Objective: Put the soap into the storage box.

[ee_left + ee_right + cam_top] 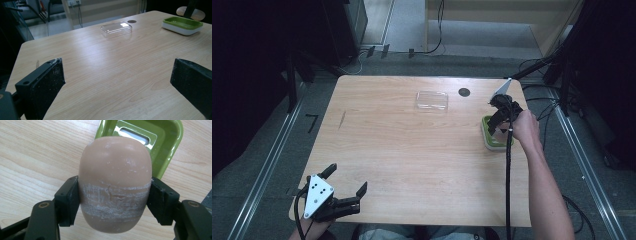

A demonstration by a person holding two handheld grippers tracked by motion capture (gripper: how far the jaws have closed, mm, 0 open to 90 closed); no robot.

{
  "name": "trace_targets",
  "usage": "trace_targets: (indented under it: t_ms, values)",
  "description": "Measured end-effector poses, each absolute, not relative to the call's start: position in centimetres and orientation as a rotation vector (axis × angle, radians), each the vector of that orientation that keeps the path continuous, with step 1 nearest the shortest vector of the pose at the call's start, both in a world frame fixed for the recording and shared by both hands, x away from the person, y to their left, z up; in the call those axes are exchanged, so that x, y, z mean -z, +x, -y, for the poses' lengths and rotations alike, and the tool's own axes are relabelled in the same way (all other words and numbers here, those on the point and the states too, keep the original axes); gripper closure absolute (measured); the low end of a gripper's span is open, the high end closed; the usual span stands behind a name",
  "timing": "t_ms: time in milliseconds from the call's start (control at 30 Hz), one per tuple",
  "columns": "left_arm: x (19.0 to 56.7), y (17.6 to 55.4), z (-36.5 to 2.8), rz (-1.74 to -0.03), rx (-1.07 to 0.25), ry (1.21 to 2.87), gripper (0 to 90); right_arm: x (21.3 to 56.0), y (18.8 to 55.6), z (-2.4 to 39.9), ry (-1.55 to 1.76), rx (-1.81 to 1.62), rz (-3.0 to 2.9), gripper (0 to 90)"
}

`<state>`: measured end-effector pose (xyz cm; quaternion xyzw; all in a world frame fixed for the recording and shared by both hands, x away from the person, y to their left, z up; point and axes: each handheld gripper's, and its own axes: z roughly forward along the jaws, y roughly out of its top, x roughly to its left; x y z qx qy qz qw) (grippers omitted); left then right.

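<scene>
Soap (115, 185) hides much of green dish (160, 147) (top edge crops its far rim).

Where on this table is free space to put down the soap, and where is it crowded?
The widest bare patch is the middle of the table, bordered by the clear lid at the far side, the left gripper near the front and the green dish at the right. The right edge is crowded: dish, right gripper holding the soap.

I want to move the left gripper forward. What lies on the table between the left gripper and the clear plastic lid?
Nothing. In the left gripper view, only bare wood lies between the open left gripper and the clear lid; the high view agrees.
</scene>
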<state>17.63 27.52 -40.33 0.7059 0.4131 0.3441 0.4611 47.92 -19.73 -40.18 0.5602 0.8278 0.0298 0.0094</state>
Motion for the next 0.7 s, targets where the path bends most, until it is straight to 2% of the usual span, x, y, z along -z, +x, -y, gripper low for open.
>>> trace_targets:
  t_ms: [700]
  values:
    - [40.3, 17.6, -27.5, -1.014, -0.845, 1.737, 0.0, 41.7, 49.3, 20.4, 1.857, -0.114, -2.508, 33.4]
